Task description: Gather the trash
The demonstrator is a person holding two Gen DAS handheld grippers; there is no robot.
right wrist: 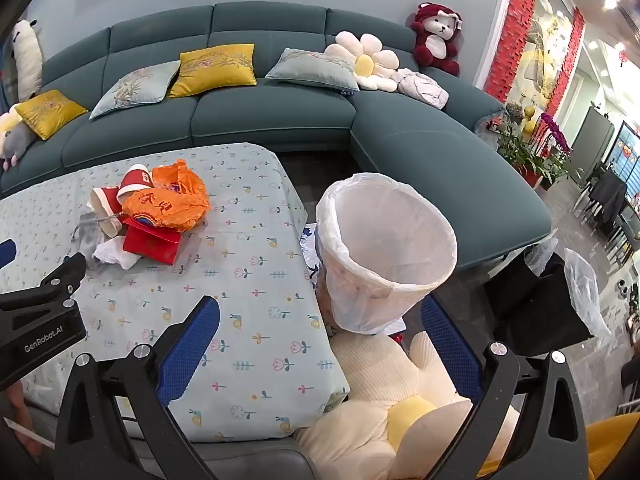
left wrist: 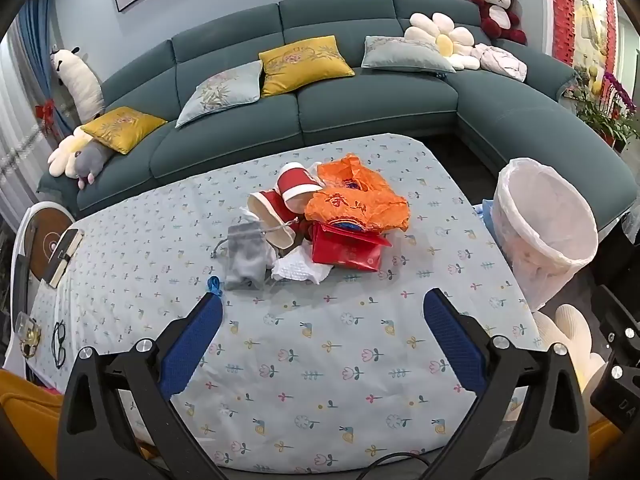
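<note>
- Two grippers. The left gripper (left wrist: 323, 303) fills the bottom of the left wrist view, blue pads spread as wide as they go, with only the flowered tablecloth (left wrist: 320, 360) between them. The right gripper (right wrist: 320, 308) stands equally wide at the bottom of the right wrist view and has hold of nothing.
- One pile of trash sits at the centre of the left wrist view, and in the middle left of the right wrist view, on the cloth-covered table.
- In the pile: two red paper cups (left wrist: 298, 188) lying on their sides, touching each other; one crumpled orange plastic bag (left wrist: 356, 204) draped over one red box (left wrist: 348, 250); one grey drawstring pouch (left wrist: 245, 258) on the pile's left; one white crumpled tissue (left wrist: 300, 270) at its front.
- One small blue loop (left wrist: 214, 285) lies on the cloth just beyond the left gripper's left pad; what it is cannot be told.
- One waste bin (right wrist: 384, 256) lined with a white bag stands off the table's right edge, its mouth open and tilted toward the camera, in the centre of the right wrist view.
- One teal corner sofa (left wrist: 360, 96) spans the top of both views. On it: two yellow cushions, two pale grey-blue cushions, one daisy cushion (left wrist: 442, 40) and one red teddy bear (left wrist: 496, 8) on the backrest at upper right.
- One pair of black glasses (left wrist: 60, 342) lies at the cloth's lower left edge.
</note>
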